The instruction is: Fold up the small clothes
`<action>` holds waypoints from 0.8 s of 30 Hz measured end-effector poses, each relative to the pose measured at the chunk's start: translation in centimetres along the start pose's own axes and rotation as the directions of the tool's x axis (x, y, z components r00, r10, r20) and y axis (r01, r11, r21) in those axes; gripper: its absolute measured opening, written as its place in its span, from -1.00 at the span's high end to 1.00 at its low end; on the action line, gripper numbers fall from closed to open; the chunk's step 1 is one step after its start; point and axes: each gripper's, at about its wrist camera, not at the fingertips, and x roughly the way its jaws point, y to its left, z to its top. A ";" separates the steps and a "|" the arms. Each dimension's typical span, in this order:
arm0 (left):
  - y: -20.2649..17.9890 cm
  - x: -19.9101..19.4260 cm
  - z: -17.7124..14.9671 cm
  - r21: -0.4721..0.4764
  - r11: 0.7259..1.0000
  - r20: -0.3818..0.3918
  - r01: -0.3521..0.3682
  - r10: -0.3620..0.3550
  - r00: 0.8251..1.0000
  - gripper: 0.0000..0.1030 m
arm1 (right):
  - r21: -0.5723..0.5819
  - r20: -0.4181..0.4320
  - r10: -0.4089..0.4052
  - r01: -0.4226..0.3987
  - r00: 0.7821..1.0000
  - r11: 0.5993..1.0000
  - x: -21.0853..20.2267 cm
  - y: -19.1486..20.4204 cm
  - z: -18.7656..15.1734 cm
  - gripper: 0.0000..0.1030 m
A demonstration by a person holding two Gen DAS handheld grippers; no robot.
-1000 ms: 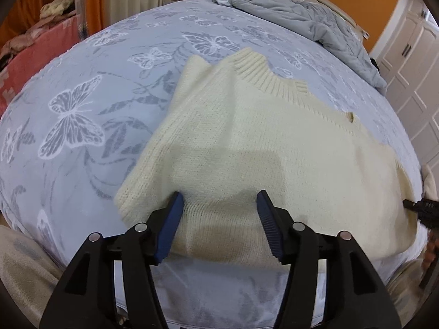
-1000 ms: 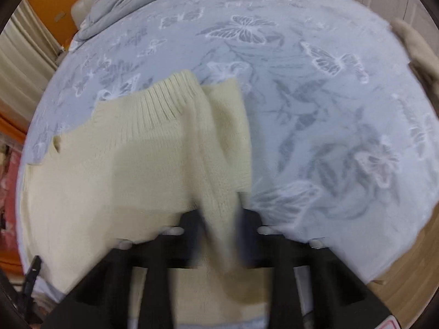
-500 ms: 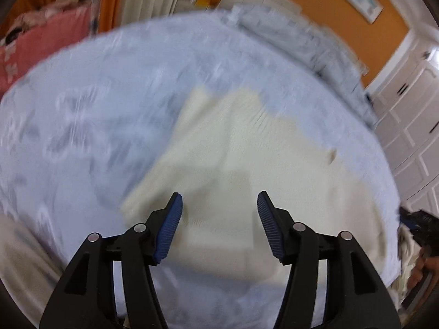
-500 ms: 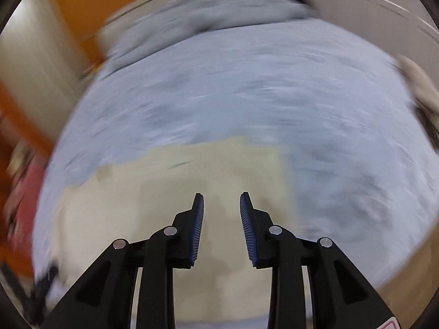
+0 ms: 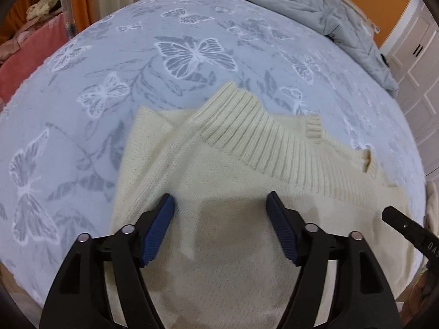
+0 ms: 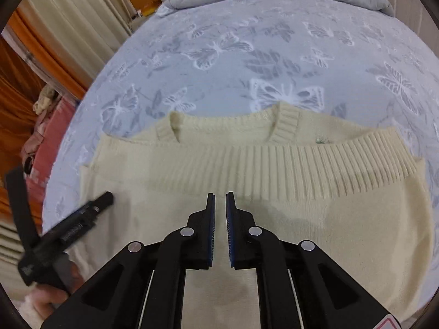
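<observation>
so the cream sweater (image 6: 247, 197) lies on the butterfly bedspread (image 6: 274, 54), already folded bottom-up: its ribbed hem (image 6: 301, 170) runs across just below the collar (image 6: 227, 126), which sits at twelve o'clock in the right wrist view. the left gripper (image 5: 221, 219) hovers over the folded body with its jaws spread wide, gripping nothing. the right gripper (image 6: 220, 227) hangs above the middle of the sweater with its jaws nearly together, only a thin slit between the blue pads (image 6: 211, 233), and no cloth shows between them. a grey quilt (image 5: 301, 8) is bunched at the far end of the bed, around one o'clock, well apart from the work.

by my reading, the lengthwise fold is finished and a crosswise fold is next. that calls for each gripper to drop to one side edge, at about nine o'clock in the left view where a sleeve layer (image 5: 148, 142) pokes out, pinch all layers together, and carry them over without dragging the hem askew.
</observation>
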 end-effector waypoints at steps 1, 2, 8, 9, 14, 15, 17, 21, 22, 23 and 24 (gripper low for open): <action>0.0 -0.1 -0.1 0.000 1.000 0.007 0.005 -0.005 1.000 -0.38 | -0.007 -0.032 -0.008 0.008 0.999 1.000 1.2 0.1 0.0 0.85; 0.1 -0.3 -0.2 -0.007 1.000 0.011 0.011 -0.011 1.000 -0.38 | -0.021 -0.073 -0.036 0.035 0.997 0.999 2.8 0.2 -0.2 0.86; 4.7 -5.4 -0.7 -0.187 0.973 0.076 0.137 -0.124 0.989 -0.38 | -0.036 -0.013 0.011 -0.011 1.000 0.999 0.2 1.9 0.3 0.84; 5.7 -6.2 -1.3 -0.211 0.969 0.084 0.130 -0.115 0.990 -0.38 | -0.051 -0.006 0.005 -0.005 1.000 0.999 -0.1 2.5 0.6 0.84; 9.8 -7.1 -5.0 -0.307 0.948 0.031 0.082 -0.076 0.997 -0.39 | -0.121 -0.112 -0.071 0.057 0.991 0.991 6.2 4.7 0.8 0.93; 10.1 -6.9 -5.4 -0.320 0.943 0.024 0.088 -0.084 0.996 -0.39 | -0.128 -0.078 -0.074 0.063 0.994 0.990 6.8 4.8 0.9 0.96; 10.9 -6.7 -6.6 -0.370 0.920 0.019 0.129 -0.131 0.991 -0.44 | -0.111 -0.097 -0.102 0.091 0.990 0.990 7.4 5.2 1.8 0.95; 11.7 -4.8 -8.0 -0.461 0.865 -0.007 0.197 -0.226 0.974 -0.66 | -0.054 -0.050 0.010 -0.012 0.999 0.998 2.8 5.3 1.4 0.83; 11.7 -4.7 -7.8 -0.470 0.855 0.015 0.221 -0.243 0.970 -0.78 | -0.022 -0.017 0.045 -0.046 0.999 0.999 0.7 4.5 0.2 0.83; 11.7 -4.6 -7.7 -0.475 0.850 0.018 0.228 -0.250 0.968 -0.83 | 0.000 0.000 0.054 -0.054 0.999 0.999 -0.5 3.8 -0.8 0.82; 11.7 -4.4 -7.6 -0.480 0.846 0.020 0.231 -0.253 0.967 -0.85 | 0.023 0.012 0.057 -0.057 0.998 0.998 -1.7 3.0 -2.2 0.81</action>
